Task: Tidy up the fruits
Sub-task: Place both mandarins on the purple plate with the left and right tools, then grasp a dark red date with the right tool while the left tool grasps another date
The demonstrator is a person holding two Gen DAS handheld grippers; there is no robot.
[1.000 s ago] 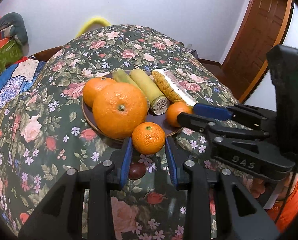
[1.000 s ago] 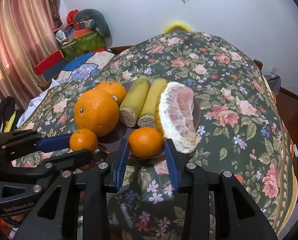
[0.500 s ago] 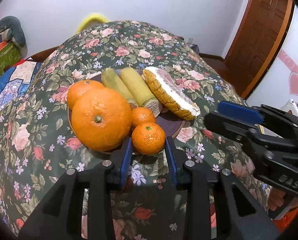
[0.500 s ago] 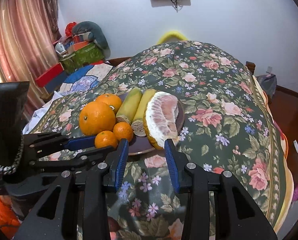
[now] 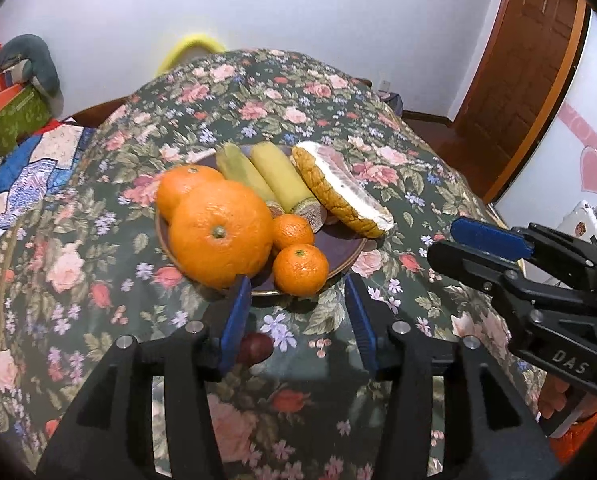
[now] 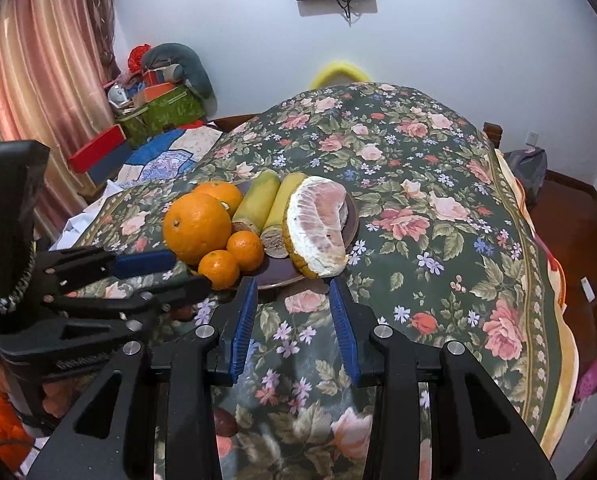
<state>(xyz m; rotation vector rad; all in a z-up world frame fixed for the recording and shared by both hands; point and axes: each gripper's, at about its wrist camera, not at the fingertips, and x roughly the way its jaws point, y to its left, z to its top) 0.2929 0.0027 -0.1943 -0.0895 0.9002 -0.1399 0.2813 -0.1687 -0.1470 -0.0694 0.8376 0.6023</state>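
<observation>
The dark plate (image 5: 344, 258) is mostly buried under fruit: two big oranges, two mandarins, two sugarcane pieces (image 5: 284, 178) lying lengthwise away from the cameras, and one pomelo wedge (image 6: 318, 226). The left gripper (image 5: 298, 312) has just been opening, nothing between its jaws; the near mandarin (image 5: 300, 270) sits just beyond them. The right gripper (image 6: 292, 316) hangs apart, empty.

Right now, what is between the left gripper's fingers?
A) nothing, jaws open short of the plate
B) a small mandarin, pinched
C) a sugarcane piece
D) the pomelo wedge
A: the left gripper stands open with only tablecloth between its pads, and the near small mandarin sits free on the plate.
</observation>
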